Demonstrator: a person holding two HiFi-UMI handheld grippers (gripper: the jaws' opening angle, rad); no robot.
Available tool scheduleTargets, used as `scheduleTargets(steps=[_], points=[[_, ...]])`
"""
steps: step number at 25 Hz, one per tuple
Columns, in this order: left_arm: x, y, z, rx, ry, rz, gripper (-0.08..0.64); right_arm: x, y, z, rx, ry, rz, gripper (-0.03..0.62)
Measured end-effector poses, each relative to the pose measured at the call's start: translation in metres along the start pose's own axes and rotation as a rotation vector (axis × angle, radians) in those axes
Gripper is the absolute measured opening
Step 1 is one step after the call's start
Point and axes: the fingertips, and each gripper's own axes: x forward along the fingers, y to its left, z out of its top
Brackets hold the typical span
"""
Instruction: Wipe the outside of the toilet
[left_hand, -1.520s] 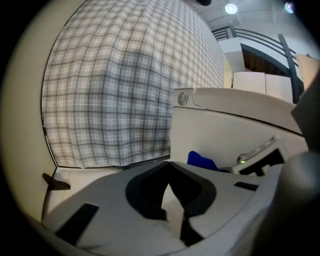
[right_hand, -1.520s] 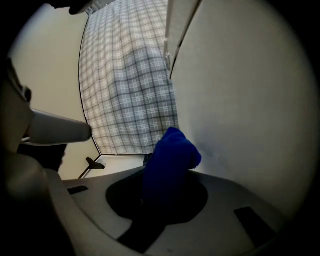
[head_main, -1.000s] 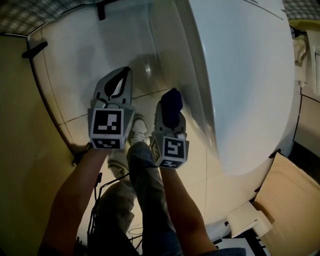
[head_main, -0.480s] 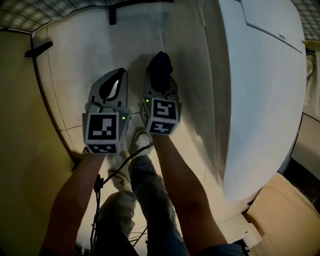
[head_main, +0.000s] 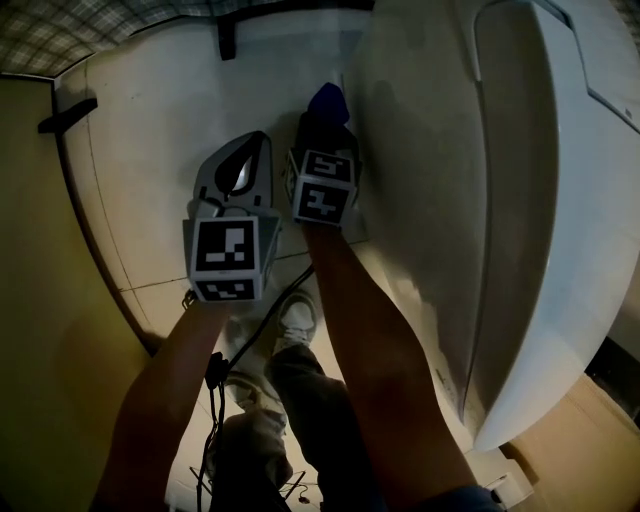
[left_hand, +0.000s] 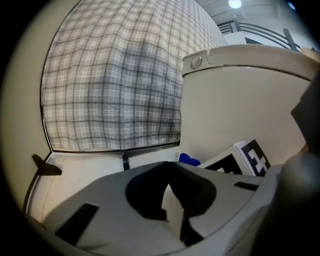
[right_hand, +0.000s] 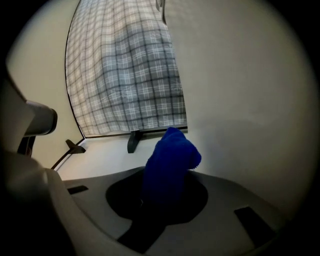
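Head view, near to far. Two bare forearms, left and right, reach forward above dark trousers and a white shoe on the pale tiled floor. A thin black cable hangs beside the left forearm.

The grey left hand-held gripper has its jaws pressed together at the tips, with nothing between them. Just beside it, the grey right hand-held gripper pinches a bunched blue fluffy cloth, which stands up from the jaws.

The cloth lies at the curved outer side of the white glossy toilet, low down near the floor. Whether it is touching cannot be told.

Beyond, a grey-and-white checked curtain hangs to the floor behind a black foot.
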Motion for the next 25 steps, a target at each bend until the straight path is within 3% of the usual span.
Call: scheduleTargets(steps=[4,10,14,20,25], points=[[-0.004,-0.012,-0.004,0.015,0.014,-0.02,0.017,-0.024,-0.02,-0.024,-0.04,-0.004,-0.008,0.074],[-0.026,-0.047,-0.008,0.033,0.04,-0.064,0.018,-0.125,-0.026,-0.092,-0.034,0.093,-0.036,0.072],[-0.051,-0.077,-0.009,0.059,0.047,-0.113,0.018,-0.194,-0.02,-0.121,0.011,0.095,-0.06,0.072],[-0.082,-0.116,-0.021,0.082,0.066,-0.16,0.018,-0.247,-0.03,-0.145,0.008,0.077,-0.091,0.072],[-0.103,-0.126,-0.016,0.098,0.059,-0.169,0.017,-0.256,-0.022,-0.122,0.009,0.017,-0.078,0.072]])
